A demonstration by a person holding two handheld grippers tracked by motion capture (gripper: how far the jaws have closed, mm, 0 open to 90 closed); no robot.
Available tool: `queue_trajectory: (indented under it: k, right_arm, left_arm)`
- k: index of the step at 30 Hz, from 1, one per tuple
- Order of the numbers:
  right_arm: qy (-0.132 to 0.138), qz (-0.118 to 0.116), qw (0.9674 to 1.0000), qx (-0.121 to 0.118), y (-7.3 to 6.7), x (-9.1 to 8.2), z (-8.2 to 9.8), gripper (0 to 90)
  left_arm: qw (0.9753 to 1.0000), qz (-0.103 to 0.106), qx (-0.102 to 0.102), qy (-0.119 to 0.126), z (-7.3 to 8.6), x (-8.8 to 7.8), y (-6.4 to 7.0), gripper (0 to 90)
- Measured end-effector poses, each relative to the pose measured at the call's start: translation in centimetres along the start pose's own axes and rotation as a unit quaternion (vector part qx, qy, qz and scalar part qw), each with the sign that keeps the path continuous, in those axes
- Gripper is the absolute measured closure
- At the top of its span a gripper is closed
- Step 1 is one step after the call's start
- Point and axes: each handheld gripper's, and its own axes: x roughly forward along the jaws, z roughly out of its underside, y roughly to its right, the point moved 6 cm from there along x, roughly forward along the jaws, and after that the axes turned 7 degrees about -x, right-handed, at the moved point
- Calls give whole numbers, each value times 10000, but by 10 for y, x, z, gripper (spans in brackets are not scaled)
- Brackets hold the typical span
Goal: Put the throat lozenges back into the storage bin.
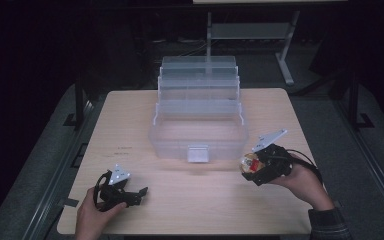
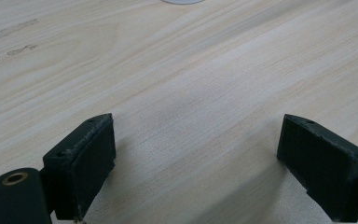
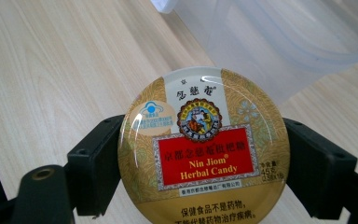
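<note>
A round gold candy tin [image 3: 204, 149] with a red "Nin Jiom Herbal Candy" label sits between the two black jaws of my right gripper [image 1: 251, 167], which is shut on its rim. The tin [image 1: 250, 162] hangs just above the table, right of the box's front corner. A clear plastic tiered organizer box [image 1: 198, 112] stands open at the table's middle, its trays stepped back. My left gripper [image 1: 139, 192] rests low at the front left, jaws spread wide over bare wood [image 2: 196, 140], holding nothing.
The light wooden table [image 1: 130, 120] ends close behind the box. A corner of the box [image 3: 279, 32] lies just beyond the tin. A metal stand [image 1: 250, 30] rises behind the table. Faint marks [image 1: 124, 150] lie on the wood left of the box.
</note>
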Motion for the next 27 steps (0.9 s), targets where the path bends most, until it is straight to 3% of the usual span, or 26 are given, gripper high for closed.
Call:
queue_trajectory:
  k: [27]
  right_arm:
    - [124,113,9999,32,24,-11,-26,196]
  left_arm:
    - [10000,-3,12,-1,0,0,0,105]
